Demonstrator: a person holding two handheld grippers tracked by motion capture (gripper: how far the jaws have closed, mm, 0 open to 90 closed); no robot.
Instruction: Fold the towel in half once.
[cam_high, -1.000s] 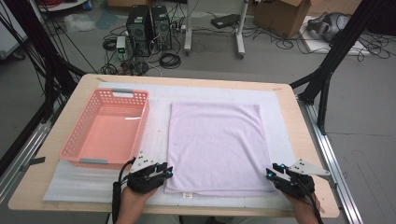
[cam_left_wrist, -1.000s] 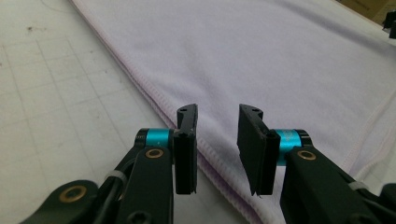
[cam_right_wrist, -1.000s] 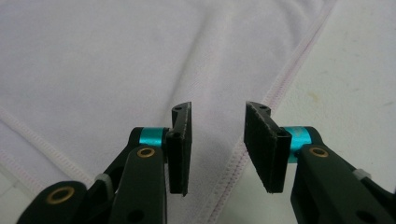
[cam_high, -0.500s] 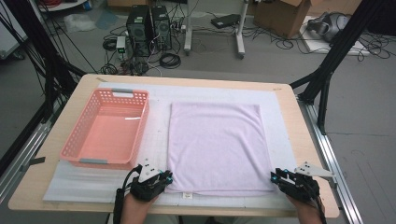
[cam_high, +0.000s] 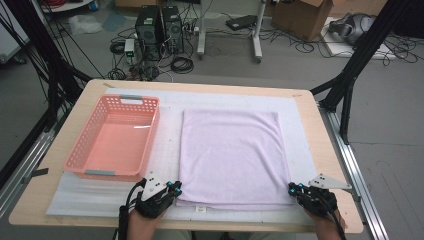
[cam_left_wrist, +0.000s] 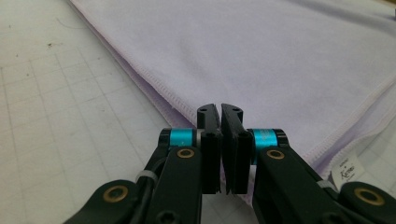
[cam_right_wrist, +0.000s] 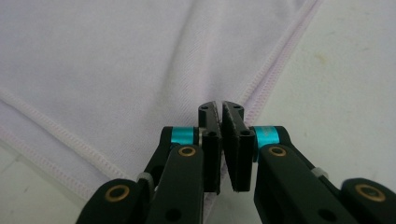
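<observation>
left gripper (cam_high: 172, 189) and right gripper (cam_high: 295, 189) at towel (cam_high: 232, 155) bottom corners, jaws closed, grip on cloth unclear; next: lift, fold toward top.

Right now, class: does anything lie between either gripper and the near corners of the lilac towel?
Nothing visible does. The left gripper sits at the near left corner of the towel, the right gripper at the near right corner, both with jaws closed. The pink basket stands off to the left.

Grey floor (cam_high: 390, 150), tangled cables (cam_high: 180, 64), cardboard box (cam_high: 300, 15)
</observation>
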